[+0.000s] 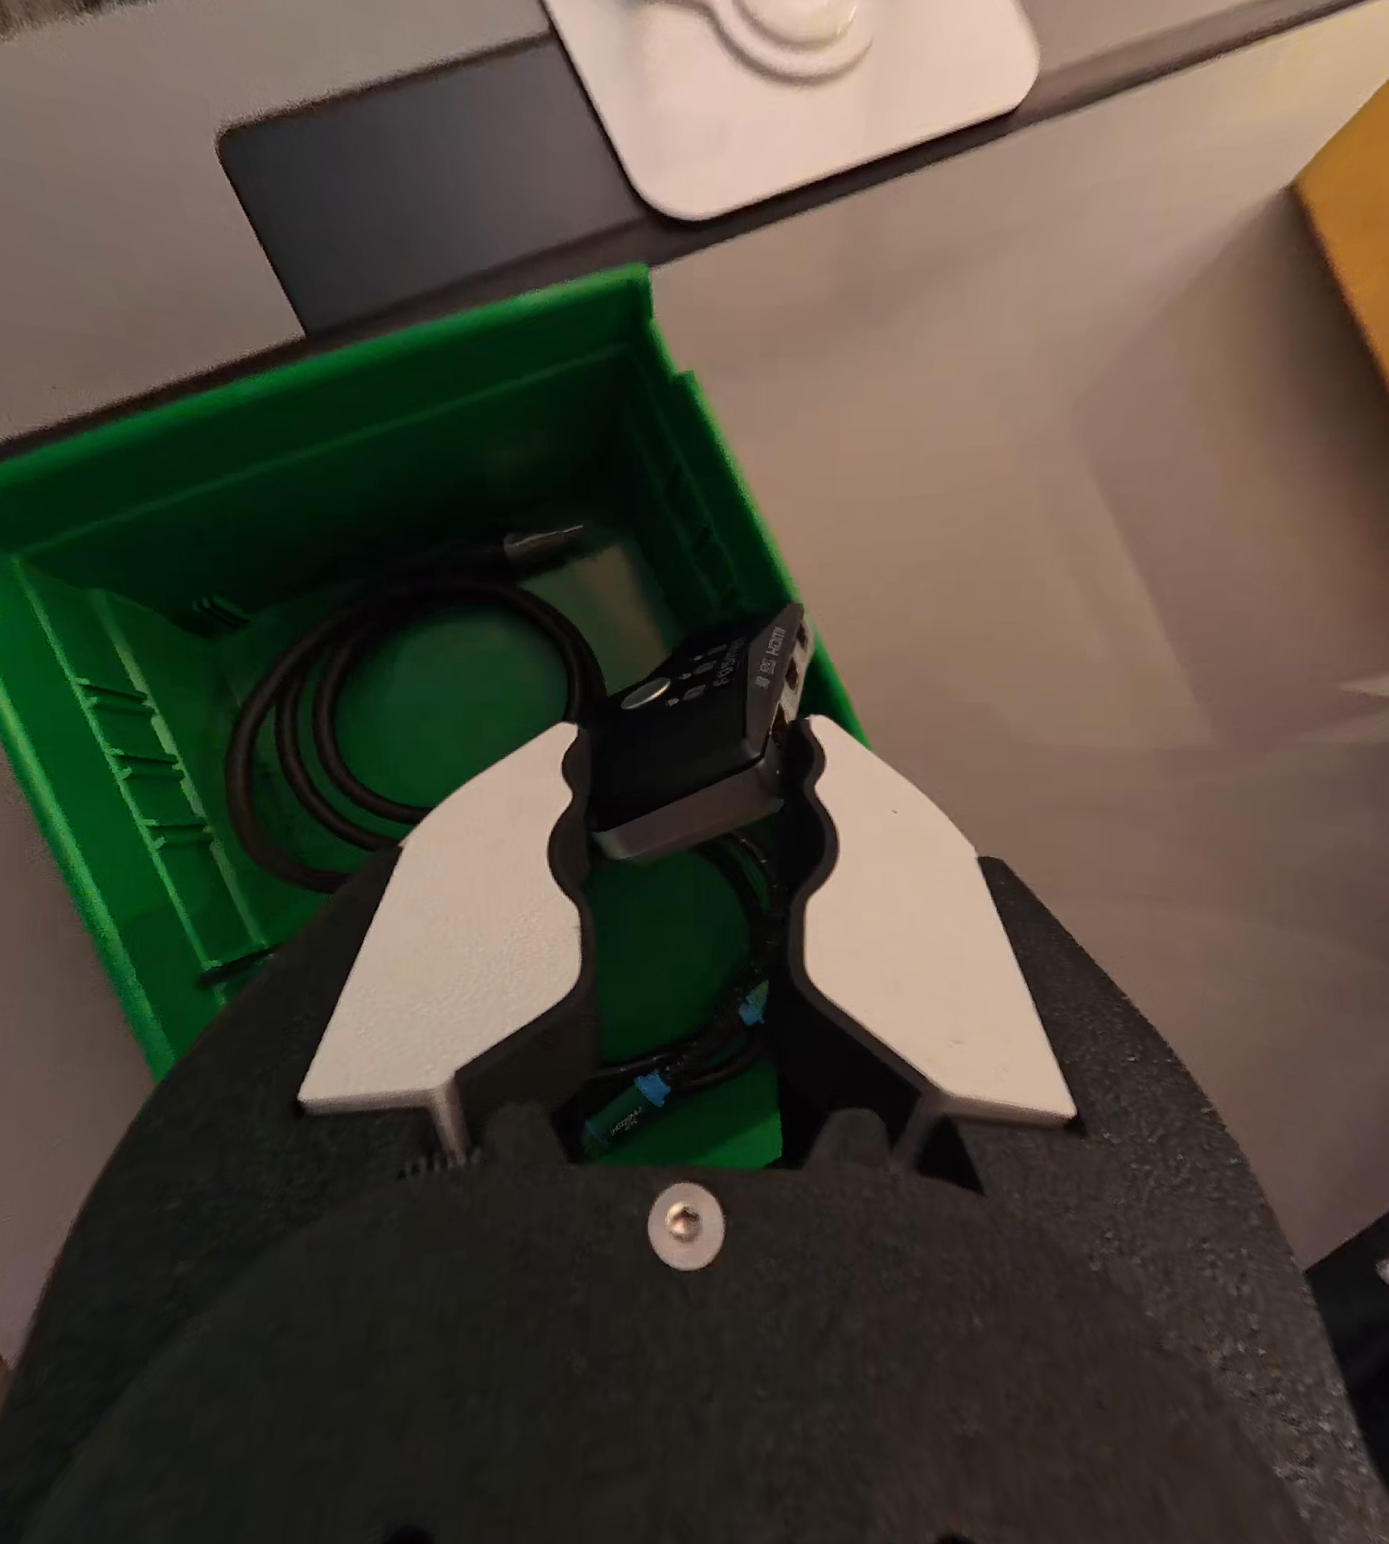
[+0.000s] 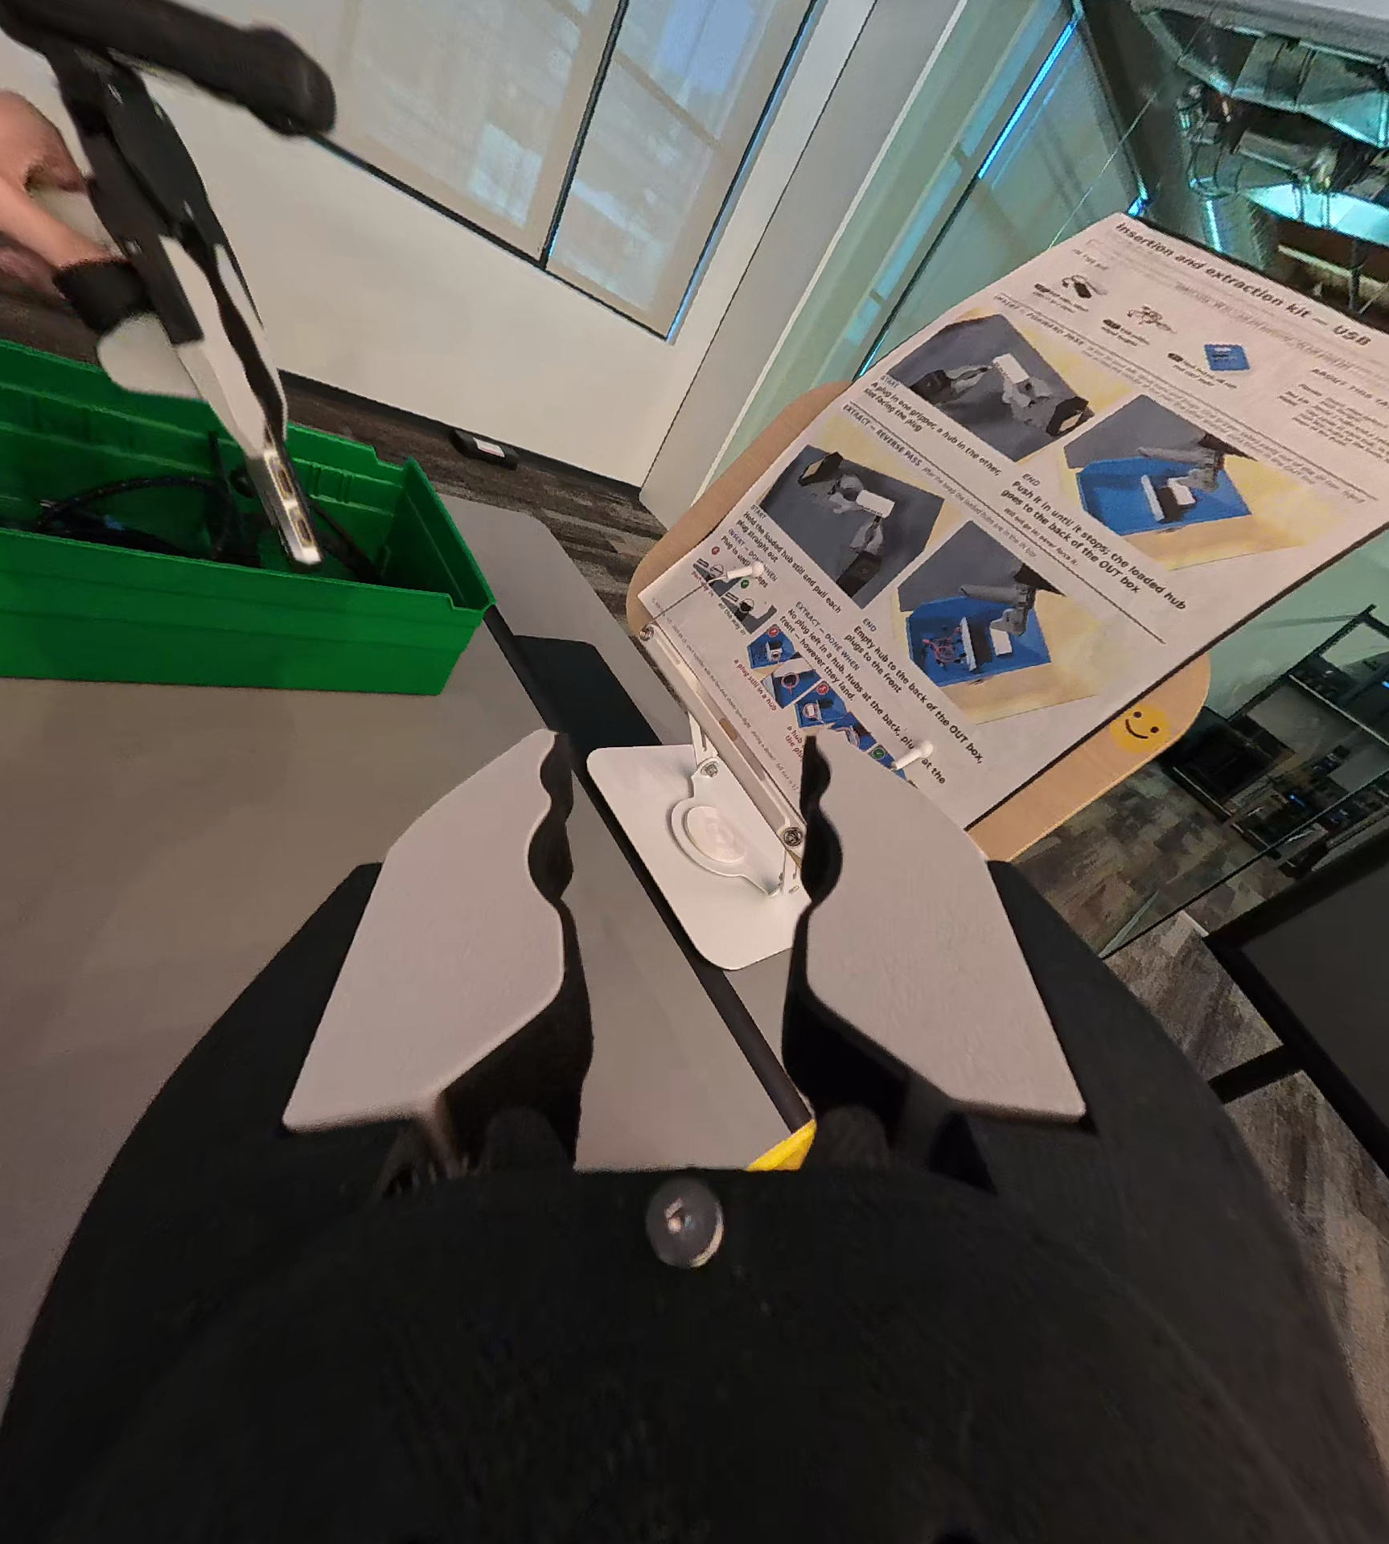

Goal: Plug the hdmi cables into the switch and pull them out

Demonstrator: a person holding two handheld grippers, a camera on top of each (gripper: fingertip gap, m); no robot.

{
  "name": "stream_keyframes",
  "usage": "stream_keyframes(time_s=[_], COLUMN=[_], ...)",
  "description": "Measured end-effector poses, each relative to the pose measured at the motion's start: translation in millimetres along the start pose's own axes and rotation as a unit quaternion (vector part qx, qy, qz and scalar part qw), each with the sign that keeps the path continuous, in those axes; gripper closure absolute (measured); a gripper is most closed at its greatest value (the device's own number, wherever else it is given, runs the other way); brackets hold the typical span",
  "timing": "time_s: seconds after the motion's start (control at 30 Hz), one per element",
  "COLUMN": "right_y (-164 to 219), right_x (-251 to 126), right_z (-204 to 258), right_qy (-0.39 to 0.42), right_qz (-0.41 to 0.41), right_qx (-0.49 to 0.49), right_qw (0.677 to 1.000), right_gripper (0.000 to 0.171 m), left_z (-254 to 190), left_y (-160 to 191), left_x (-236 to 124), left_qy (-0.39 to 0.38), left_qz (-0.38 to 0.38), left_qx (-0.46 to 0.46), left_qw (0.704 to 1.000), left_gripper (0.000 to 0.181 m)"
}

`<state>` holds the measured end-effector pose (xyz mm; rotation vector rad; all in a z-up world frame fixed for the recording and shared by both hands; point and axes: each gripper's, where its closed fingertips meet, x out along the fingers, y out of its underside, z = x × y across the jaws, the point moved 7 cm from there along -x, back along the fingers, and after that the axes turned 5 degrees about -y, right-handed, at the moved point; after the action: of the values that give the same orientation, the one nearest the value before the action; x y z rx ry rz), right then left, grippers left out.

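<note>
Left wrist view: the left gripper (image 1: 691,744) clamps the black switch (image 1: 695,735) above the green bin (image 1: 298,468), cables (image 1: 390,718) coiled inside. Lift straight, ports outward. The right gripper (image 2: 686,794) waits wide, empty, beside the bin.

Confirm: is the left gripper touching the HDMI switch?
Touching. The left wrist view shows both fingertips of the left gripper pressed against the switch above the green bin.

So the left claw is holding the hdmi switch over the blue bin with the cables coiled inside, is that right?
Not quite: the bin is green, not blue, as the left wrist view shows. The left claw does hold the hdmi switch over it, with the cables coiled inside.
</note>
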<state>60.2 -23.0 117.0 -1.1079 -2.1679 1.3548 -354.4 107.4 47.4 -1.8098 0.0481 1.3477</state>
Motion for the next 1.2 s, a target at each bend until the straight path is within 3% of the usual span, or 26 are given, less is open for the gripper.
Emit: stream_keyframes(time_s=[0.53, 1.03, 1.2], right_y=[2, -5, -32], right_x=[-2, 22, 53], right_z=[-3, 26, 74], right_qy=[0.005, -0.047, -0.152], right_qz=[-0.001, 0.008, -0.105], right_qx=[0.004, -0.020, 0.063], right_qw=[1.000, 0.999, 0.981], right_gripper=[0.117, 0.117, 0.119], left_z=[-62, -65, -82], left_y=[-30, -30, -29], left_x=[-77, -110, -111], left_qy=[0.094, 0.070, 0.064], left_qz=[-0.227, -0.309, -0.294], left_qx=[0.053, 0.056, 0.086], left_qw=[0.968, 0.947, 0.950], left_gripper=[0.138, 0.139, 0.139])
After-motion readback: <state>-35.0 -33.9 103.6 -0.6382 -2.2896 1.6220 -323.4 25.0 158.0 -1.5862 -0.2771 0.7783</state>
